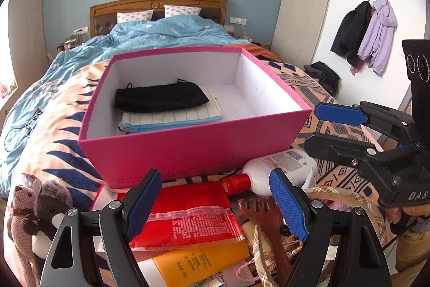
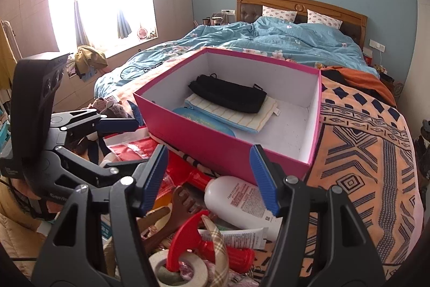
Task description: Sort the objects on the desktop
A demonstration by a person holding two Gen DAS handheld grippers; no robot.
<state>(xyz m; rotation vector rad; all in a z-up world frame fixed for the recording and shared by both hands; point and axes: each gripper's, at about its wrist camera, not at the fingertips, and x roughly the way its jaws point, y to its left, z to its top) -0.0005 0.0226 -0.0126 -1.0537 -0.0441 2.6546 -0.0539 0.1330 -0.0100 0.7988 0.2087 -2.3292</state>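
Left gripper (image 1: 217,203) held with jaws wide apart, nothing clamped; hovered over clutter heap on patterned orange-and-navy blanket (image 2: 362,152). Between its blue pads: flat red plastic pouch with clear zip strip (image 1: 188,214), partly under left pad. Just inside right pad: brown wooden claw-shaped back scratcher (image 1: 258,211). Below the pouch, nearer the camera: orange squeeze tube (image 1: 199,260). Beyond right pad tip: white plastic bottle with red cap (image 1: 271,174), lying on its side, touching the near wall of the open pink cardboard box (image 1: 188,152).

Right gripper (image 2: 209,179) likewise gaping, empty. Same white bottle seen lying between its pads, closer to right one. Nearer than that: red T-handled plastic tool (image 2: 199,238), roll of beige tape (image 2: 174,268), plaid fabric strap (image 2: 217,246), white tube (image 2: 236,236), all piled and overlapping.

Straight ahead of both jaws, box blocked the way forward; inside lay black fabric pouch (image 1: 158,97) on top of yellow-striped zip case with blue edge (image 1: 172,117), right half of box floor bare.

Left of left jaws: brown plush toys (image 1: 35,211). Far beyond: bed with blue quilt (image 1: 166,34).
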